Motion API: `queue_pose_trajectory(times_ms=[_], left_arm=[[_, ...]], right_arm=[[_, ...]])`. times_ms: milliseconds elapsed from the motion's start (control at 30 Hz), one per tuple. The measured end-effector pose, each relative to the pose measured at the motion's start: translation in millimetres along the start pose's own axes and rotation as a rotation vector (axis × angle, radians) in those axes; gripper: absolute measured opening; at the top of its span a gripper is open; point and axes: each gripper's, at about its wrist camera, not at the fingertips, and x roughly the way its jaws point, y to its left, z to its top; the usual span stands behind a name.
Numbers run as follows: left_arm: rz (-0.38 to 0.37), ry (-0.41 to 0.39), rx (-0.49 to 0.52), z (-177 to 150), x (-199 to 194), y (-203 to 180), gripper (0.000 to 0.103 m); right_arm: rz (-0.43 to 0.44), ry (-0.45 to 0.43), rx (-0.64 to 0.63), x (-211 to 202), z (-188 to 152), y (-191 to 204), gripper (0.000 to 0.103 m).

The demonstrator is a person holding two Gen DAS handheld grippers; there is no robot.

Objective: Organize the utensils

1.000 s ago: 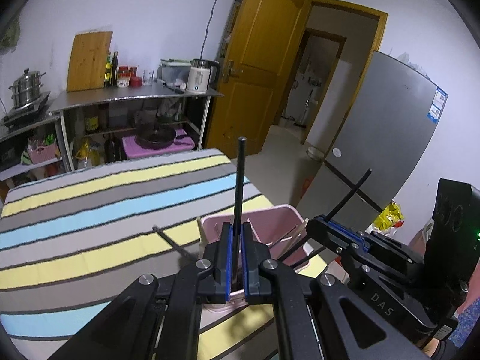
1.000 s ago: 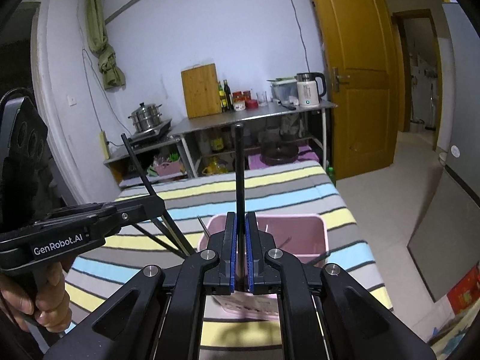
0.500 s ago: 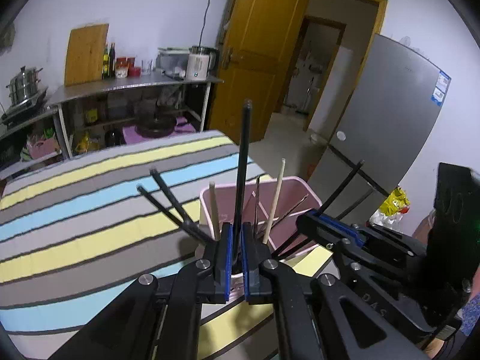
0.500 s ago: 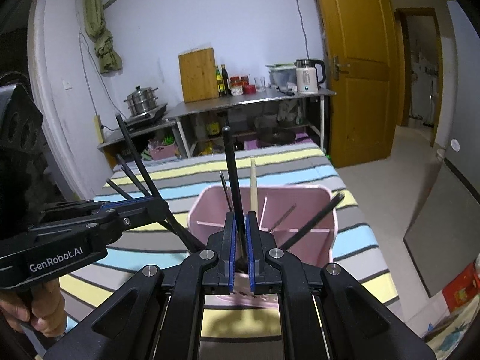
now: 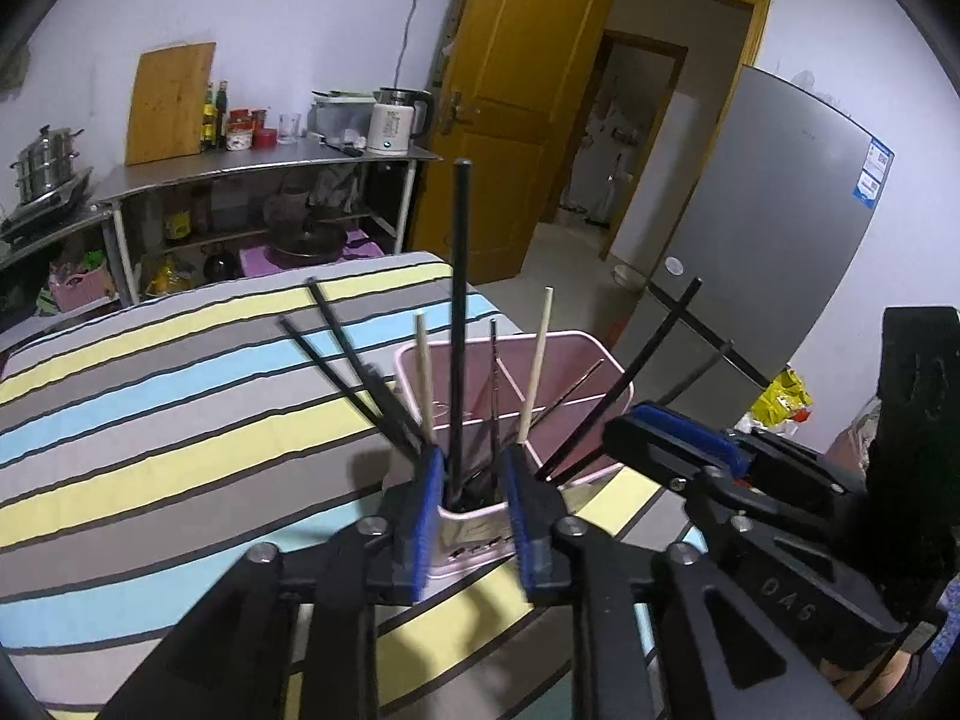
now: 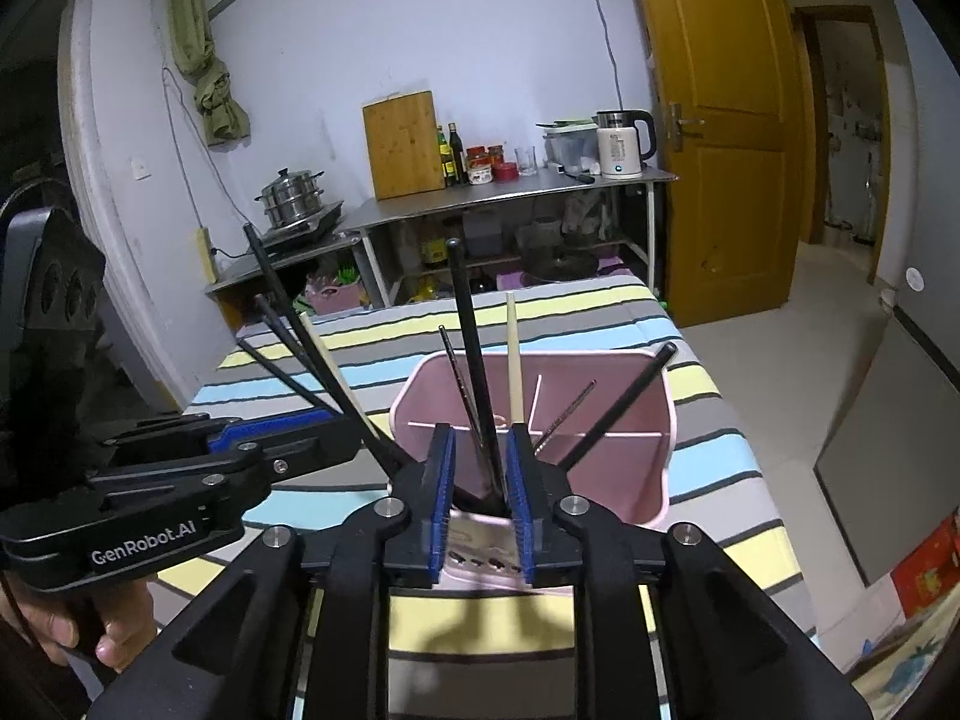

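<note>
My left gripper [image 5: 474, 474] has its fingers spread, gripping nothing, a black chopstick [image 5: 459, 324] standing loose between them in the pink holder [image 5: 591, 354], which sits at the near edge of the striped desk [image 5: 150, 372]. The right wrist view shows my right gripper [image 6: 480, 468] equally parted around another black chopstick [image 6: 474, 360], and only there do the holder's inner dividers and my left hand [image 6: 90, 630] appear.

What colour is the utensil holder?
Pink utensil holder, clearest in the right wrist view.
</note>
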Motion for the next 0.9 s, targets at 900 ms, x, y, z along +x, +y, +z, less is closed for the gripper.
queue_pose_trajectory(times_ms=[900], left_arm=[[0.075,-0.137,0.071,-103,-74,-34,0.029]], right_arm=[[-0.036,-0.067,-0.022,-64,-66,22,0.024]])
